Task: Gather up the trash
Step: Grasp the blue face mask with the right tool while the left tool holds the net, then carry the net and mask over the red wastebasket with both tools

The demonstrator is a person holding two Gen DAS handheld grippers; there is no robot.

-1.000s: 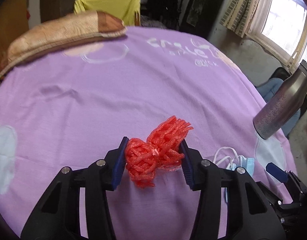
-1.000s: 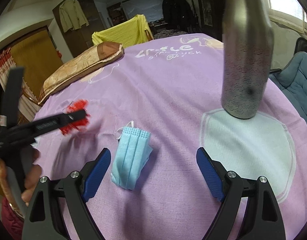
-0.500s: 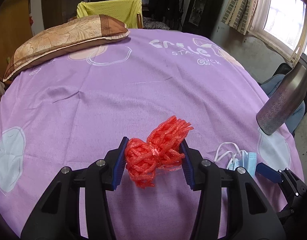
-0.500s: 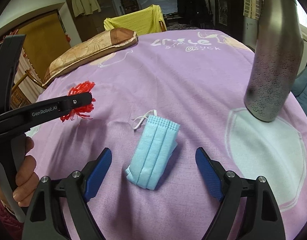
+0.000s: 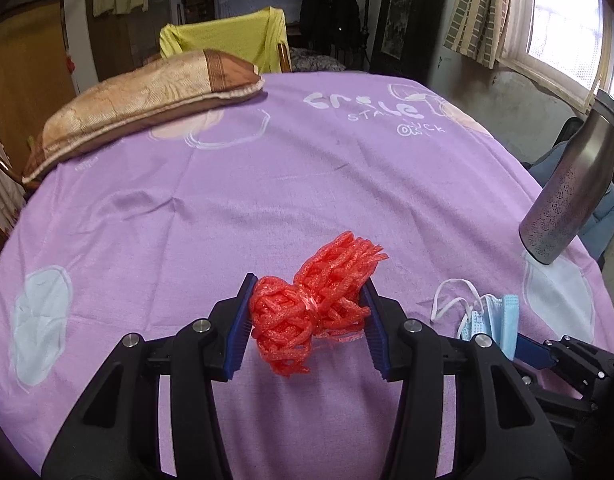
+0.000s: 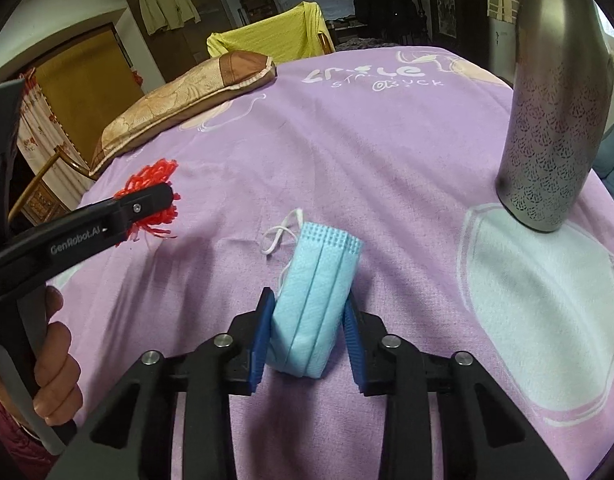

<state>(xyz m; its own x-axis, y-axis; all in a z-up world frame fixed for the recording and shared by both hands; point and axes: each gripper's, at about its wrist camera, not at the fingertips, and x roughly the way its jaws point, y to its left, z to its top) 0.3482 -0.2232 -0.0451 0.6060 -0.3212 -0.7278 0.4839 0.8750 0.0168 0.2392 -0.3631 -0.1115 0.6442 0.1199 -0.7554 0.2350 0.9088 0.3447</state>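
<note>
My left gripper (image 5: 307,320) is shut on a red foam net (image 5: 311,304), bunched between its blue pads just above the purple bedsheet (image 5: 267,184). The net and left gripper also show in the right wrist view (image 6: 151,200). My right gripper (image 6: 309,336) is shut on a folded blue face mask (image 6: 315,304) that lies on the sheet, with its white ear loops (image 6: 281,234) trailing ahead. The mask also shows at the lower right of the left wrist view (image 5: 493,318).
A tall grey metal flask (image 6: 551,128) stands on the sheet to the right, also in the left wrist view (image 5: 567,200). A brown and gold pillow (image 5: 139,108) lies at the far left. A yellow-draped chair (image 5: 227,40) stands behind the bed.
My right gripper has moved forward over the blue mask and closed on it. My left gripper still holds the red foam net and has barely moved.
</note>
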